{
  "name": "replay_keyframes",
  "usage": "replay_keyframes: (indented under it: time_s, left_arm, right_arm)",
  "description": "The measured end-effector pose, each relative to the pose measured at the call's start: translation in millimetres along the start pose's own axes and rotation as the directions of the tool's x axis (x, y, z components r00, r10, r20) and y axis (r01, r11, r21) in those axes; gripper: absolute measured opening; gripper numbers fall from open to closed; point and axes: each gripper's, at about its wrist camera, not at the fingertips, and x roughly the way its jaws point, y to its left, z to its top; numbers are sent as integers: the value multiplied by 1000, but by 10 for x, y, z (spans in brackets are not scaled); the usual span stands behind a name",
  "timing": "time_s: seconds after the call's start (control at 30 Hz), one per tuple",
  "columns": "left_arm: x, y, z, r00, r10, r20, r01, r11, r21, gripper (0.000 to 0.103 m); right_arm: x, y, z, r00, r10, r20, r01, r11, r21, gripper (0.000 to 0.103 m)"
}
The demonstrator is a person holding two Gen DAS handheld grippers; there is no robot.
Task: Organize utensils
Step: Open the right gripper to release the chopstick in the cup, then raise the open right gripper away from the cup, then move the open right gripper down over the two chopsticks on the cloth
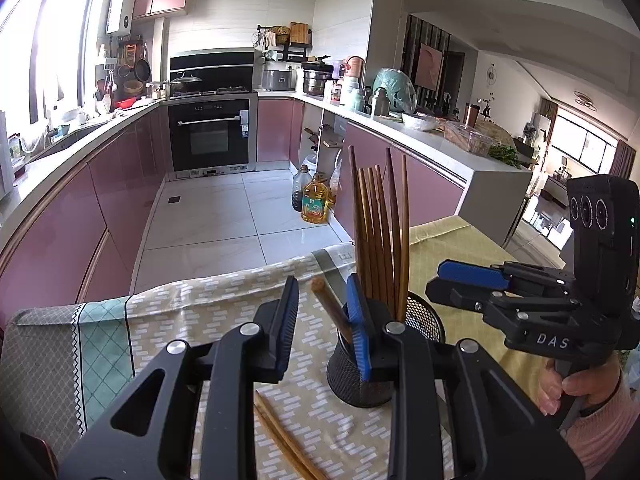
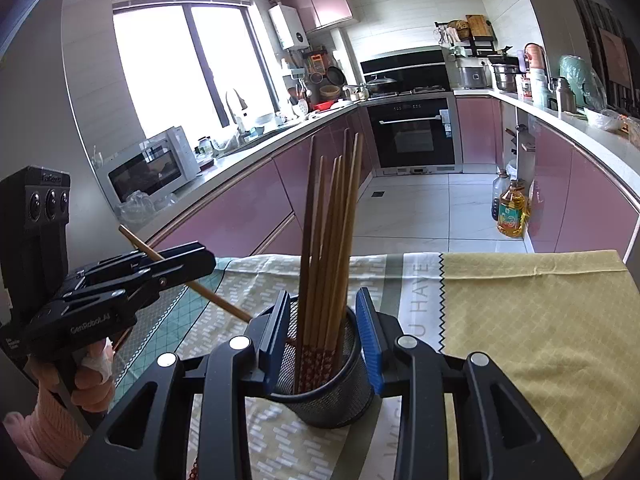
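Note:
A black mesh cup (image 2: 328,404) stands on the patterned cloth and holds several brown chopsticks (image 2: 332,240) upright. My right gripper (image 2: 326,336) has its jaws on either side of the cup's rim, clamped on it. It also shows in the left wrist view (image 1: 452,284). My left gripper (image 1: 322,320) stands just left of the cup (image 1: 360,376). A single chopstick (image 1: 330,308) lies slanted between its fingers, leaning towards the cup. In the right wrist view the left gripper (image 2: 180,266) looks closed around that chopstick (image 2: 208,296). Two more chopsticks (image 1: 284,444) lie on the cloth below.
The table carries a patterned cloth (image 1: 192,312) and a yellow cloth (image 2: 540,320). Beyond its far edge are the tiled kitchen floor, pink cabinets (image 1: 60,232), an oven (image 1: 210,136) and oil bottles (image 1: 316,204).

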Motion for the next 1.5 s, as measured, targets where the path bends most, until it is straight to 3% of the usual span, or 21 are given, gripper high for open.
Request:
replay_keyframes:
  time_s: [0.33,0.43,0.6,0.7,0.9,1.1,1.17,1.3,1.4,1.5]
  left_arm:
    - [-46,-50,30,1000,-15,-2,15,1000,26,24]
    - [-44,-61,63,1000,-22,-4,22,999,31,23]
    - [-79,-78,88,999,-37,11,37,999,31,23]
    - [-169,-55,98,997,-59,41,58,998,24,23]
    - [-277,0,124,992,-93,82,94,996,-5,24]
    - [-219,70,25,995,-84,55,86,996,-31,25]
    - [-200,71,-7,995,-85,48,87,996,-35,25]
    - [-192,86,-93,996,-85,33,86,996,-38,29]
    - [-177,114,-188,997,-72,12,72,996,-46,35]
    - [-161,133,-368,998,-52,-25,51,998,-41,36]
  right_arm:
    - [318,477,-81,995,44,-95,-63,975,-214,32]
    - [444,548,-85,994,21,-106,-47,967,-251,31]
    - [544,488,-27,993,44,-109,-67,974,-217,16]
    - [499,460,7,993,58,-105,-78,976,-203,13]
    - [438,288,133,982,128,-136,-139,988,-67,6]
    - [540,181,119,984,91,-150,-93,996,-6,9]
    - [504,181,99,986,96,-137,-97,995,3,15]
    - [367,195,48,990,87,-109,-89,996,-16,21]
    - [234,203,2,991,94,-92,-98,995,-37,32]
    - [89,297,-78,991,109,-80,-116,990,-77,32]
